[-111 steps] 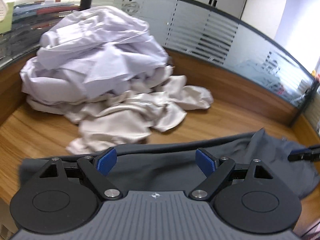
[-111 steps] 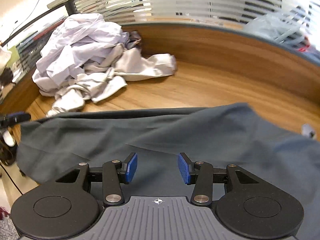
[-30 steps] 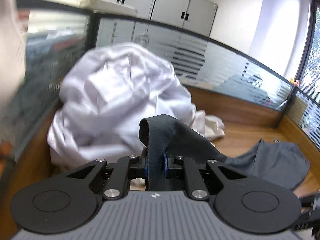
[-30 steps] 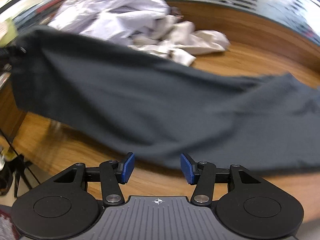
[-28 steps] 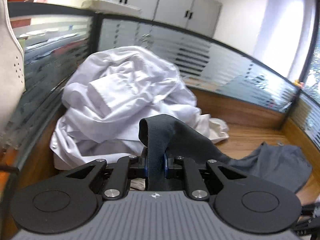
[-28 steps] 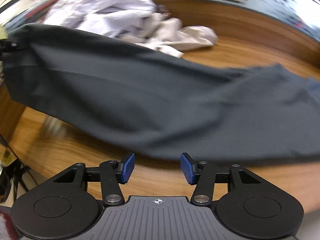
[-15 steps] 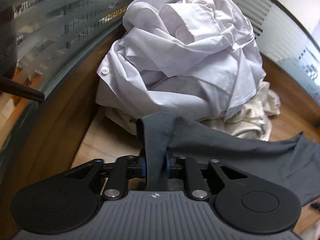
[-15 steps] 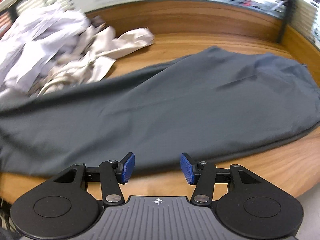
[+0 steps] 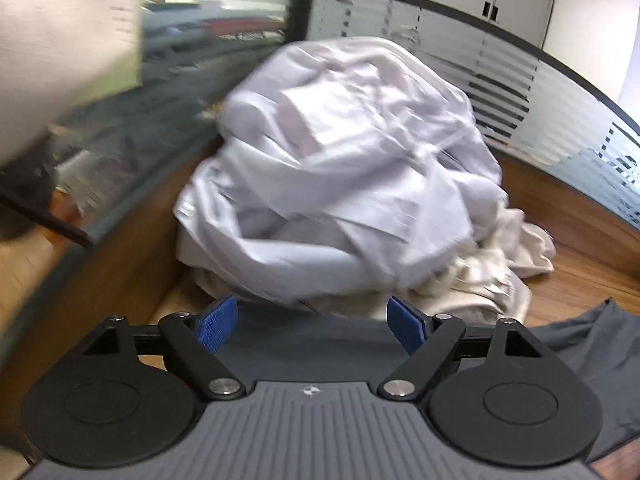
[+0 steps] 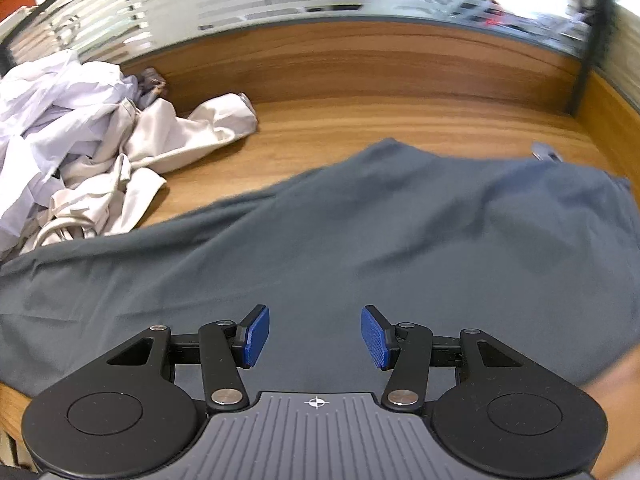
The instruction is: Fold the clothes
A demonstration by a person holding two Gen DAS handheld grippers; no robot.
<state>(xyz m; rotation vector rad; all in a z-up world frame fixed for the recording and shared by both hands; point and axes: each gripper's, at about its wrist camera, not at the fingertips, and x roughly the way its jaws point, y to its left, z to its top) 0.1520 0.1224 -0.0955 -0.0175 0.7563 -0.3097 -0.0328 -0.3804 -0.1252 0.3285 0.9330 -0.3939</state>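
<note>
Half a second ago the left gripper (image 9: 312, 322) pinched a fold of the gray cloth (image 10: 360, 240); now its jaws are opening wide and the cloth lies flat below them, not pinched. Spread across the lower half of the right view, the gray cloth lies on the wooden table (image 10: 360, 120). A big heap of white clothes (image 9: 340, 168) fills the middle of the left view. Over the cloth, the right gripper (image 10: 315, 336) has jaws apart, holding nothing.

A wooden tabletop (image 10: 360, 128) is fenced by striped frosted-glass partitions (image 9: 500, 68). Grey cabinets (image 9: 488, 0) stand against a white wall behind. Bright daylight glares at the far right.
</note>
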